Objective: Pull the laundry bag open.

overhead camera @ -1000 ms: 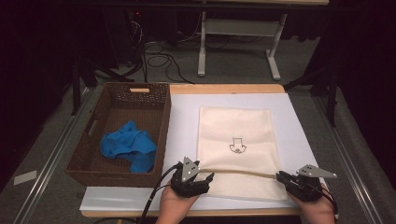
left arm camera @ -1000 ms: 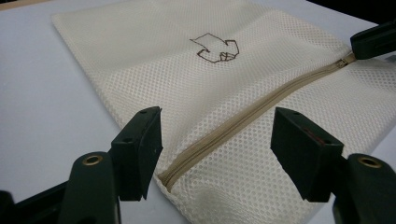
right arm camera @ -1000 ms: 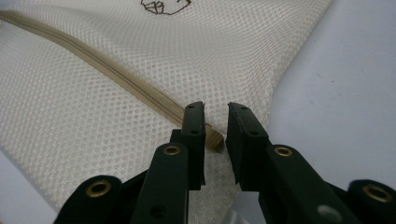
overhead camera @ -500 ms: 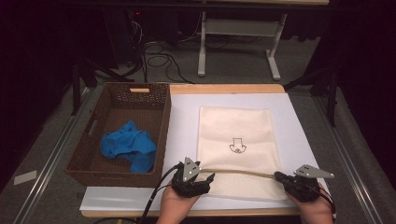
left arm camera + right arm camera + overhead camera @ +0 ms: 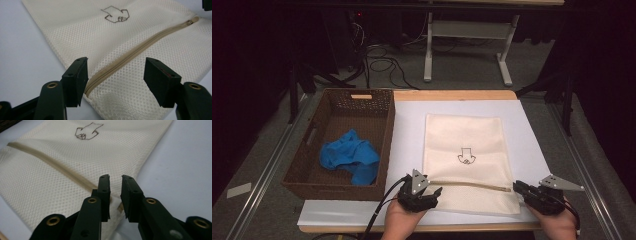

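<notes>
A cream mesh bag (image 5: 464, 135) with a black arrow mark lies flat on a white sheet (image 5: 407, 130). Its tan zipper (image 5: 472, 185) runs across near the front edge. My left gripper (image 5: 435, 194) sits at the zipper's left end. In the left gripper view it (image 5: 116, 67) stands open; its jaws have just been closing a little, with the zipper (image 5: 150, 42) end and bag corner between them, untouched. My right gripper (image 5: 516, 186) is at the zipper's right end. Its (image 5: 115, 178) jaws have just been opening to a narrow gap over the end of the zipper (image 5: 50, 162).
A brown wicker basket (image 5: 307, 150) stands left of the sheet with a crumpled blue cloth (image 5: 347, 155) inside. The wooden table edge runs along the back. Beyond it are table legs and cables on the floor.
</notes>
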A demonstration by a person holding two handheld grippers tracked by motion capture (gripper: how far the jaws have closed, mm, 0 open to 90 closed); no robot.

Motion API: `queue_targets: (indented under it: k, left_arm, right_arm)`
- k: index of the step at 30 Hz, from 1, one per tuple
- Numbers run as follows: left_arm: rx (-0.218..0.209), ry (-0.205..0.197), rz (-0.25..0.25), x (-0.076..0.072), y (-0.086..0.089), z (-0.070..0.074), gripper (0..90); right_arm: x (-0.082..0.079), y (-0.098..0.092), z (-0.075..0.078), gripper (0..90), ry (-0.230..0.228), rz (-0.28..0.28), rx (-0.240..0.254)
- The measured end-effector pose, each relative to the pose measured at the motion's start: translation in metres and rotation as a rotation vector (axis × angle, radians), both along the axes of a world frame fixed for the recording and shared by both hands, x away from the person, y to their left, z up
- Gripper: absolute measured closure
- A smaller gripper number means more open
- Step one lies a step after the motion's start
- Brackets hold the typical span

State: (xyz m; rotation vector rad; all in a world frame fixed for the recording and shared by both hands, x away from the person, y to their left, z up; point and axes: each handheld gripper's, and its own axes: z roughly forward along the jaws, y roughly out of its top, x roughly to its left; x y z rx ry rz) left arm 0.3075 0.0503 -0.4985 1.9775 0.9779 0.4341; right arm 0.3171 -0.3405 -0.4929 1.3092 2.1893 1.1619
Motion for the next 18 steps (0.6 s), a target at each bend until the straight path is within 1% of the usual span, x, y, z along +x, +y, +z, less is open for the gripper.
queue_targets:
  k: [1, 2, 3, 4, 5, 7, 8, 10, 11, 12, 16, 18]
  left_arm:
    - [0.014, 0.006, 0.002, 0.000, -0.001, -0.002, 36.5]
    - [0.014, 0.006, 0.002, 0.000, -0.001, -0.002, 36.4]
    - [0.011, 0.008, -0.001, 0.000, 0.000, -0.002, 36.4]
    - [0.009, 0.009, -0.001, 0.000, 0.000, -0.001, 36.4]
    - [0.010, 0.010, 0.000, 0.000, 0.001, -0.001, 36.5]
    - [0.005, 0.012, -0.003, -0.001, 0.002, 0.000, 37.2]
    - [0.002, 0.011, 0.001, -0.001, 0.003, 0.000, 37.2]
    - [-0.007, 0.011, 0.004, 0.000, 0.004, 0.000, 37.2]
    - [-0.008, 0.014, 0.004, 0.000, 0.004, 0.000, 37.2]
    - [-0.009, 0.014, 0.004, 0.000, 0.004, 0.000, 37.2]
    - [-0.020, 0.006, 0.001, -0.001, 0.004, 0.002, 37.2]
    - [-0.026, 0.003, -0.003, -0.001, 0.004, 0.003, 37.2]
  right_arm:
    - [0.002, 0.006, -0.005, 72.1, 0.042, 0.012, -0.016]
    - [0.002, 0.006, -0.005, 72.1, 0.042, 0.012, -0.016]
    - [0.004, 0.009, -0.008, 71.4, 0.042, 0.015, -0.044]
    - [0.005, 0.012, -0.010, 73.6, 0.044, 0.025, -0.059]
    - [0.005, 0.015, -0.010, 77.4, 0.055, 0.029, -0.058]
    - [0.004, 0.019, -0.008, 85.0, 0.045, 0.045, -0.075]
    - [0.004, 0.019, -0.008, 85.0, 0.045, 0.045, -0.075]
    - [0.003, 0.021, -0.005, 86.7, 0.035, 0.044, -0.051]
    - [0.002, 0.023, -0.004, 86.7, 0.029, 0.052, -0.052]
    - [0.001, 0.028, -0.003, 85.3, 0.017, 0.063, -0.071]
    - [0.003, 0.035, -0.004, 82.4, 0.015, 0.081, -0.077]
    - [0.005, 0.041, -0.006, 83.4, 0.017, 0.093, -0.089]
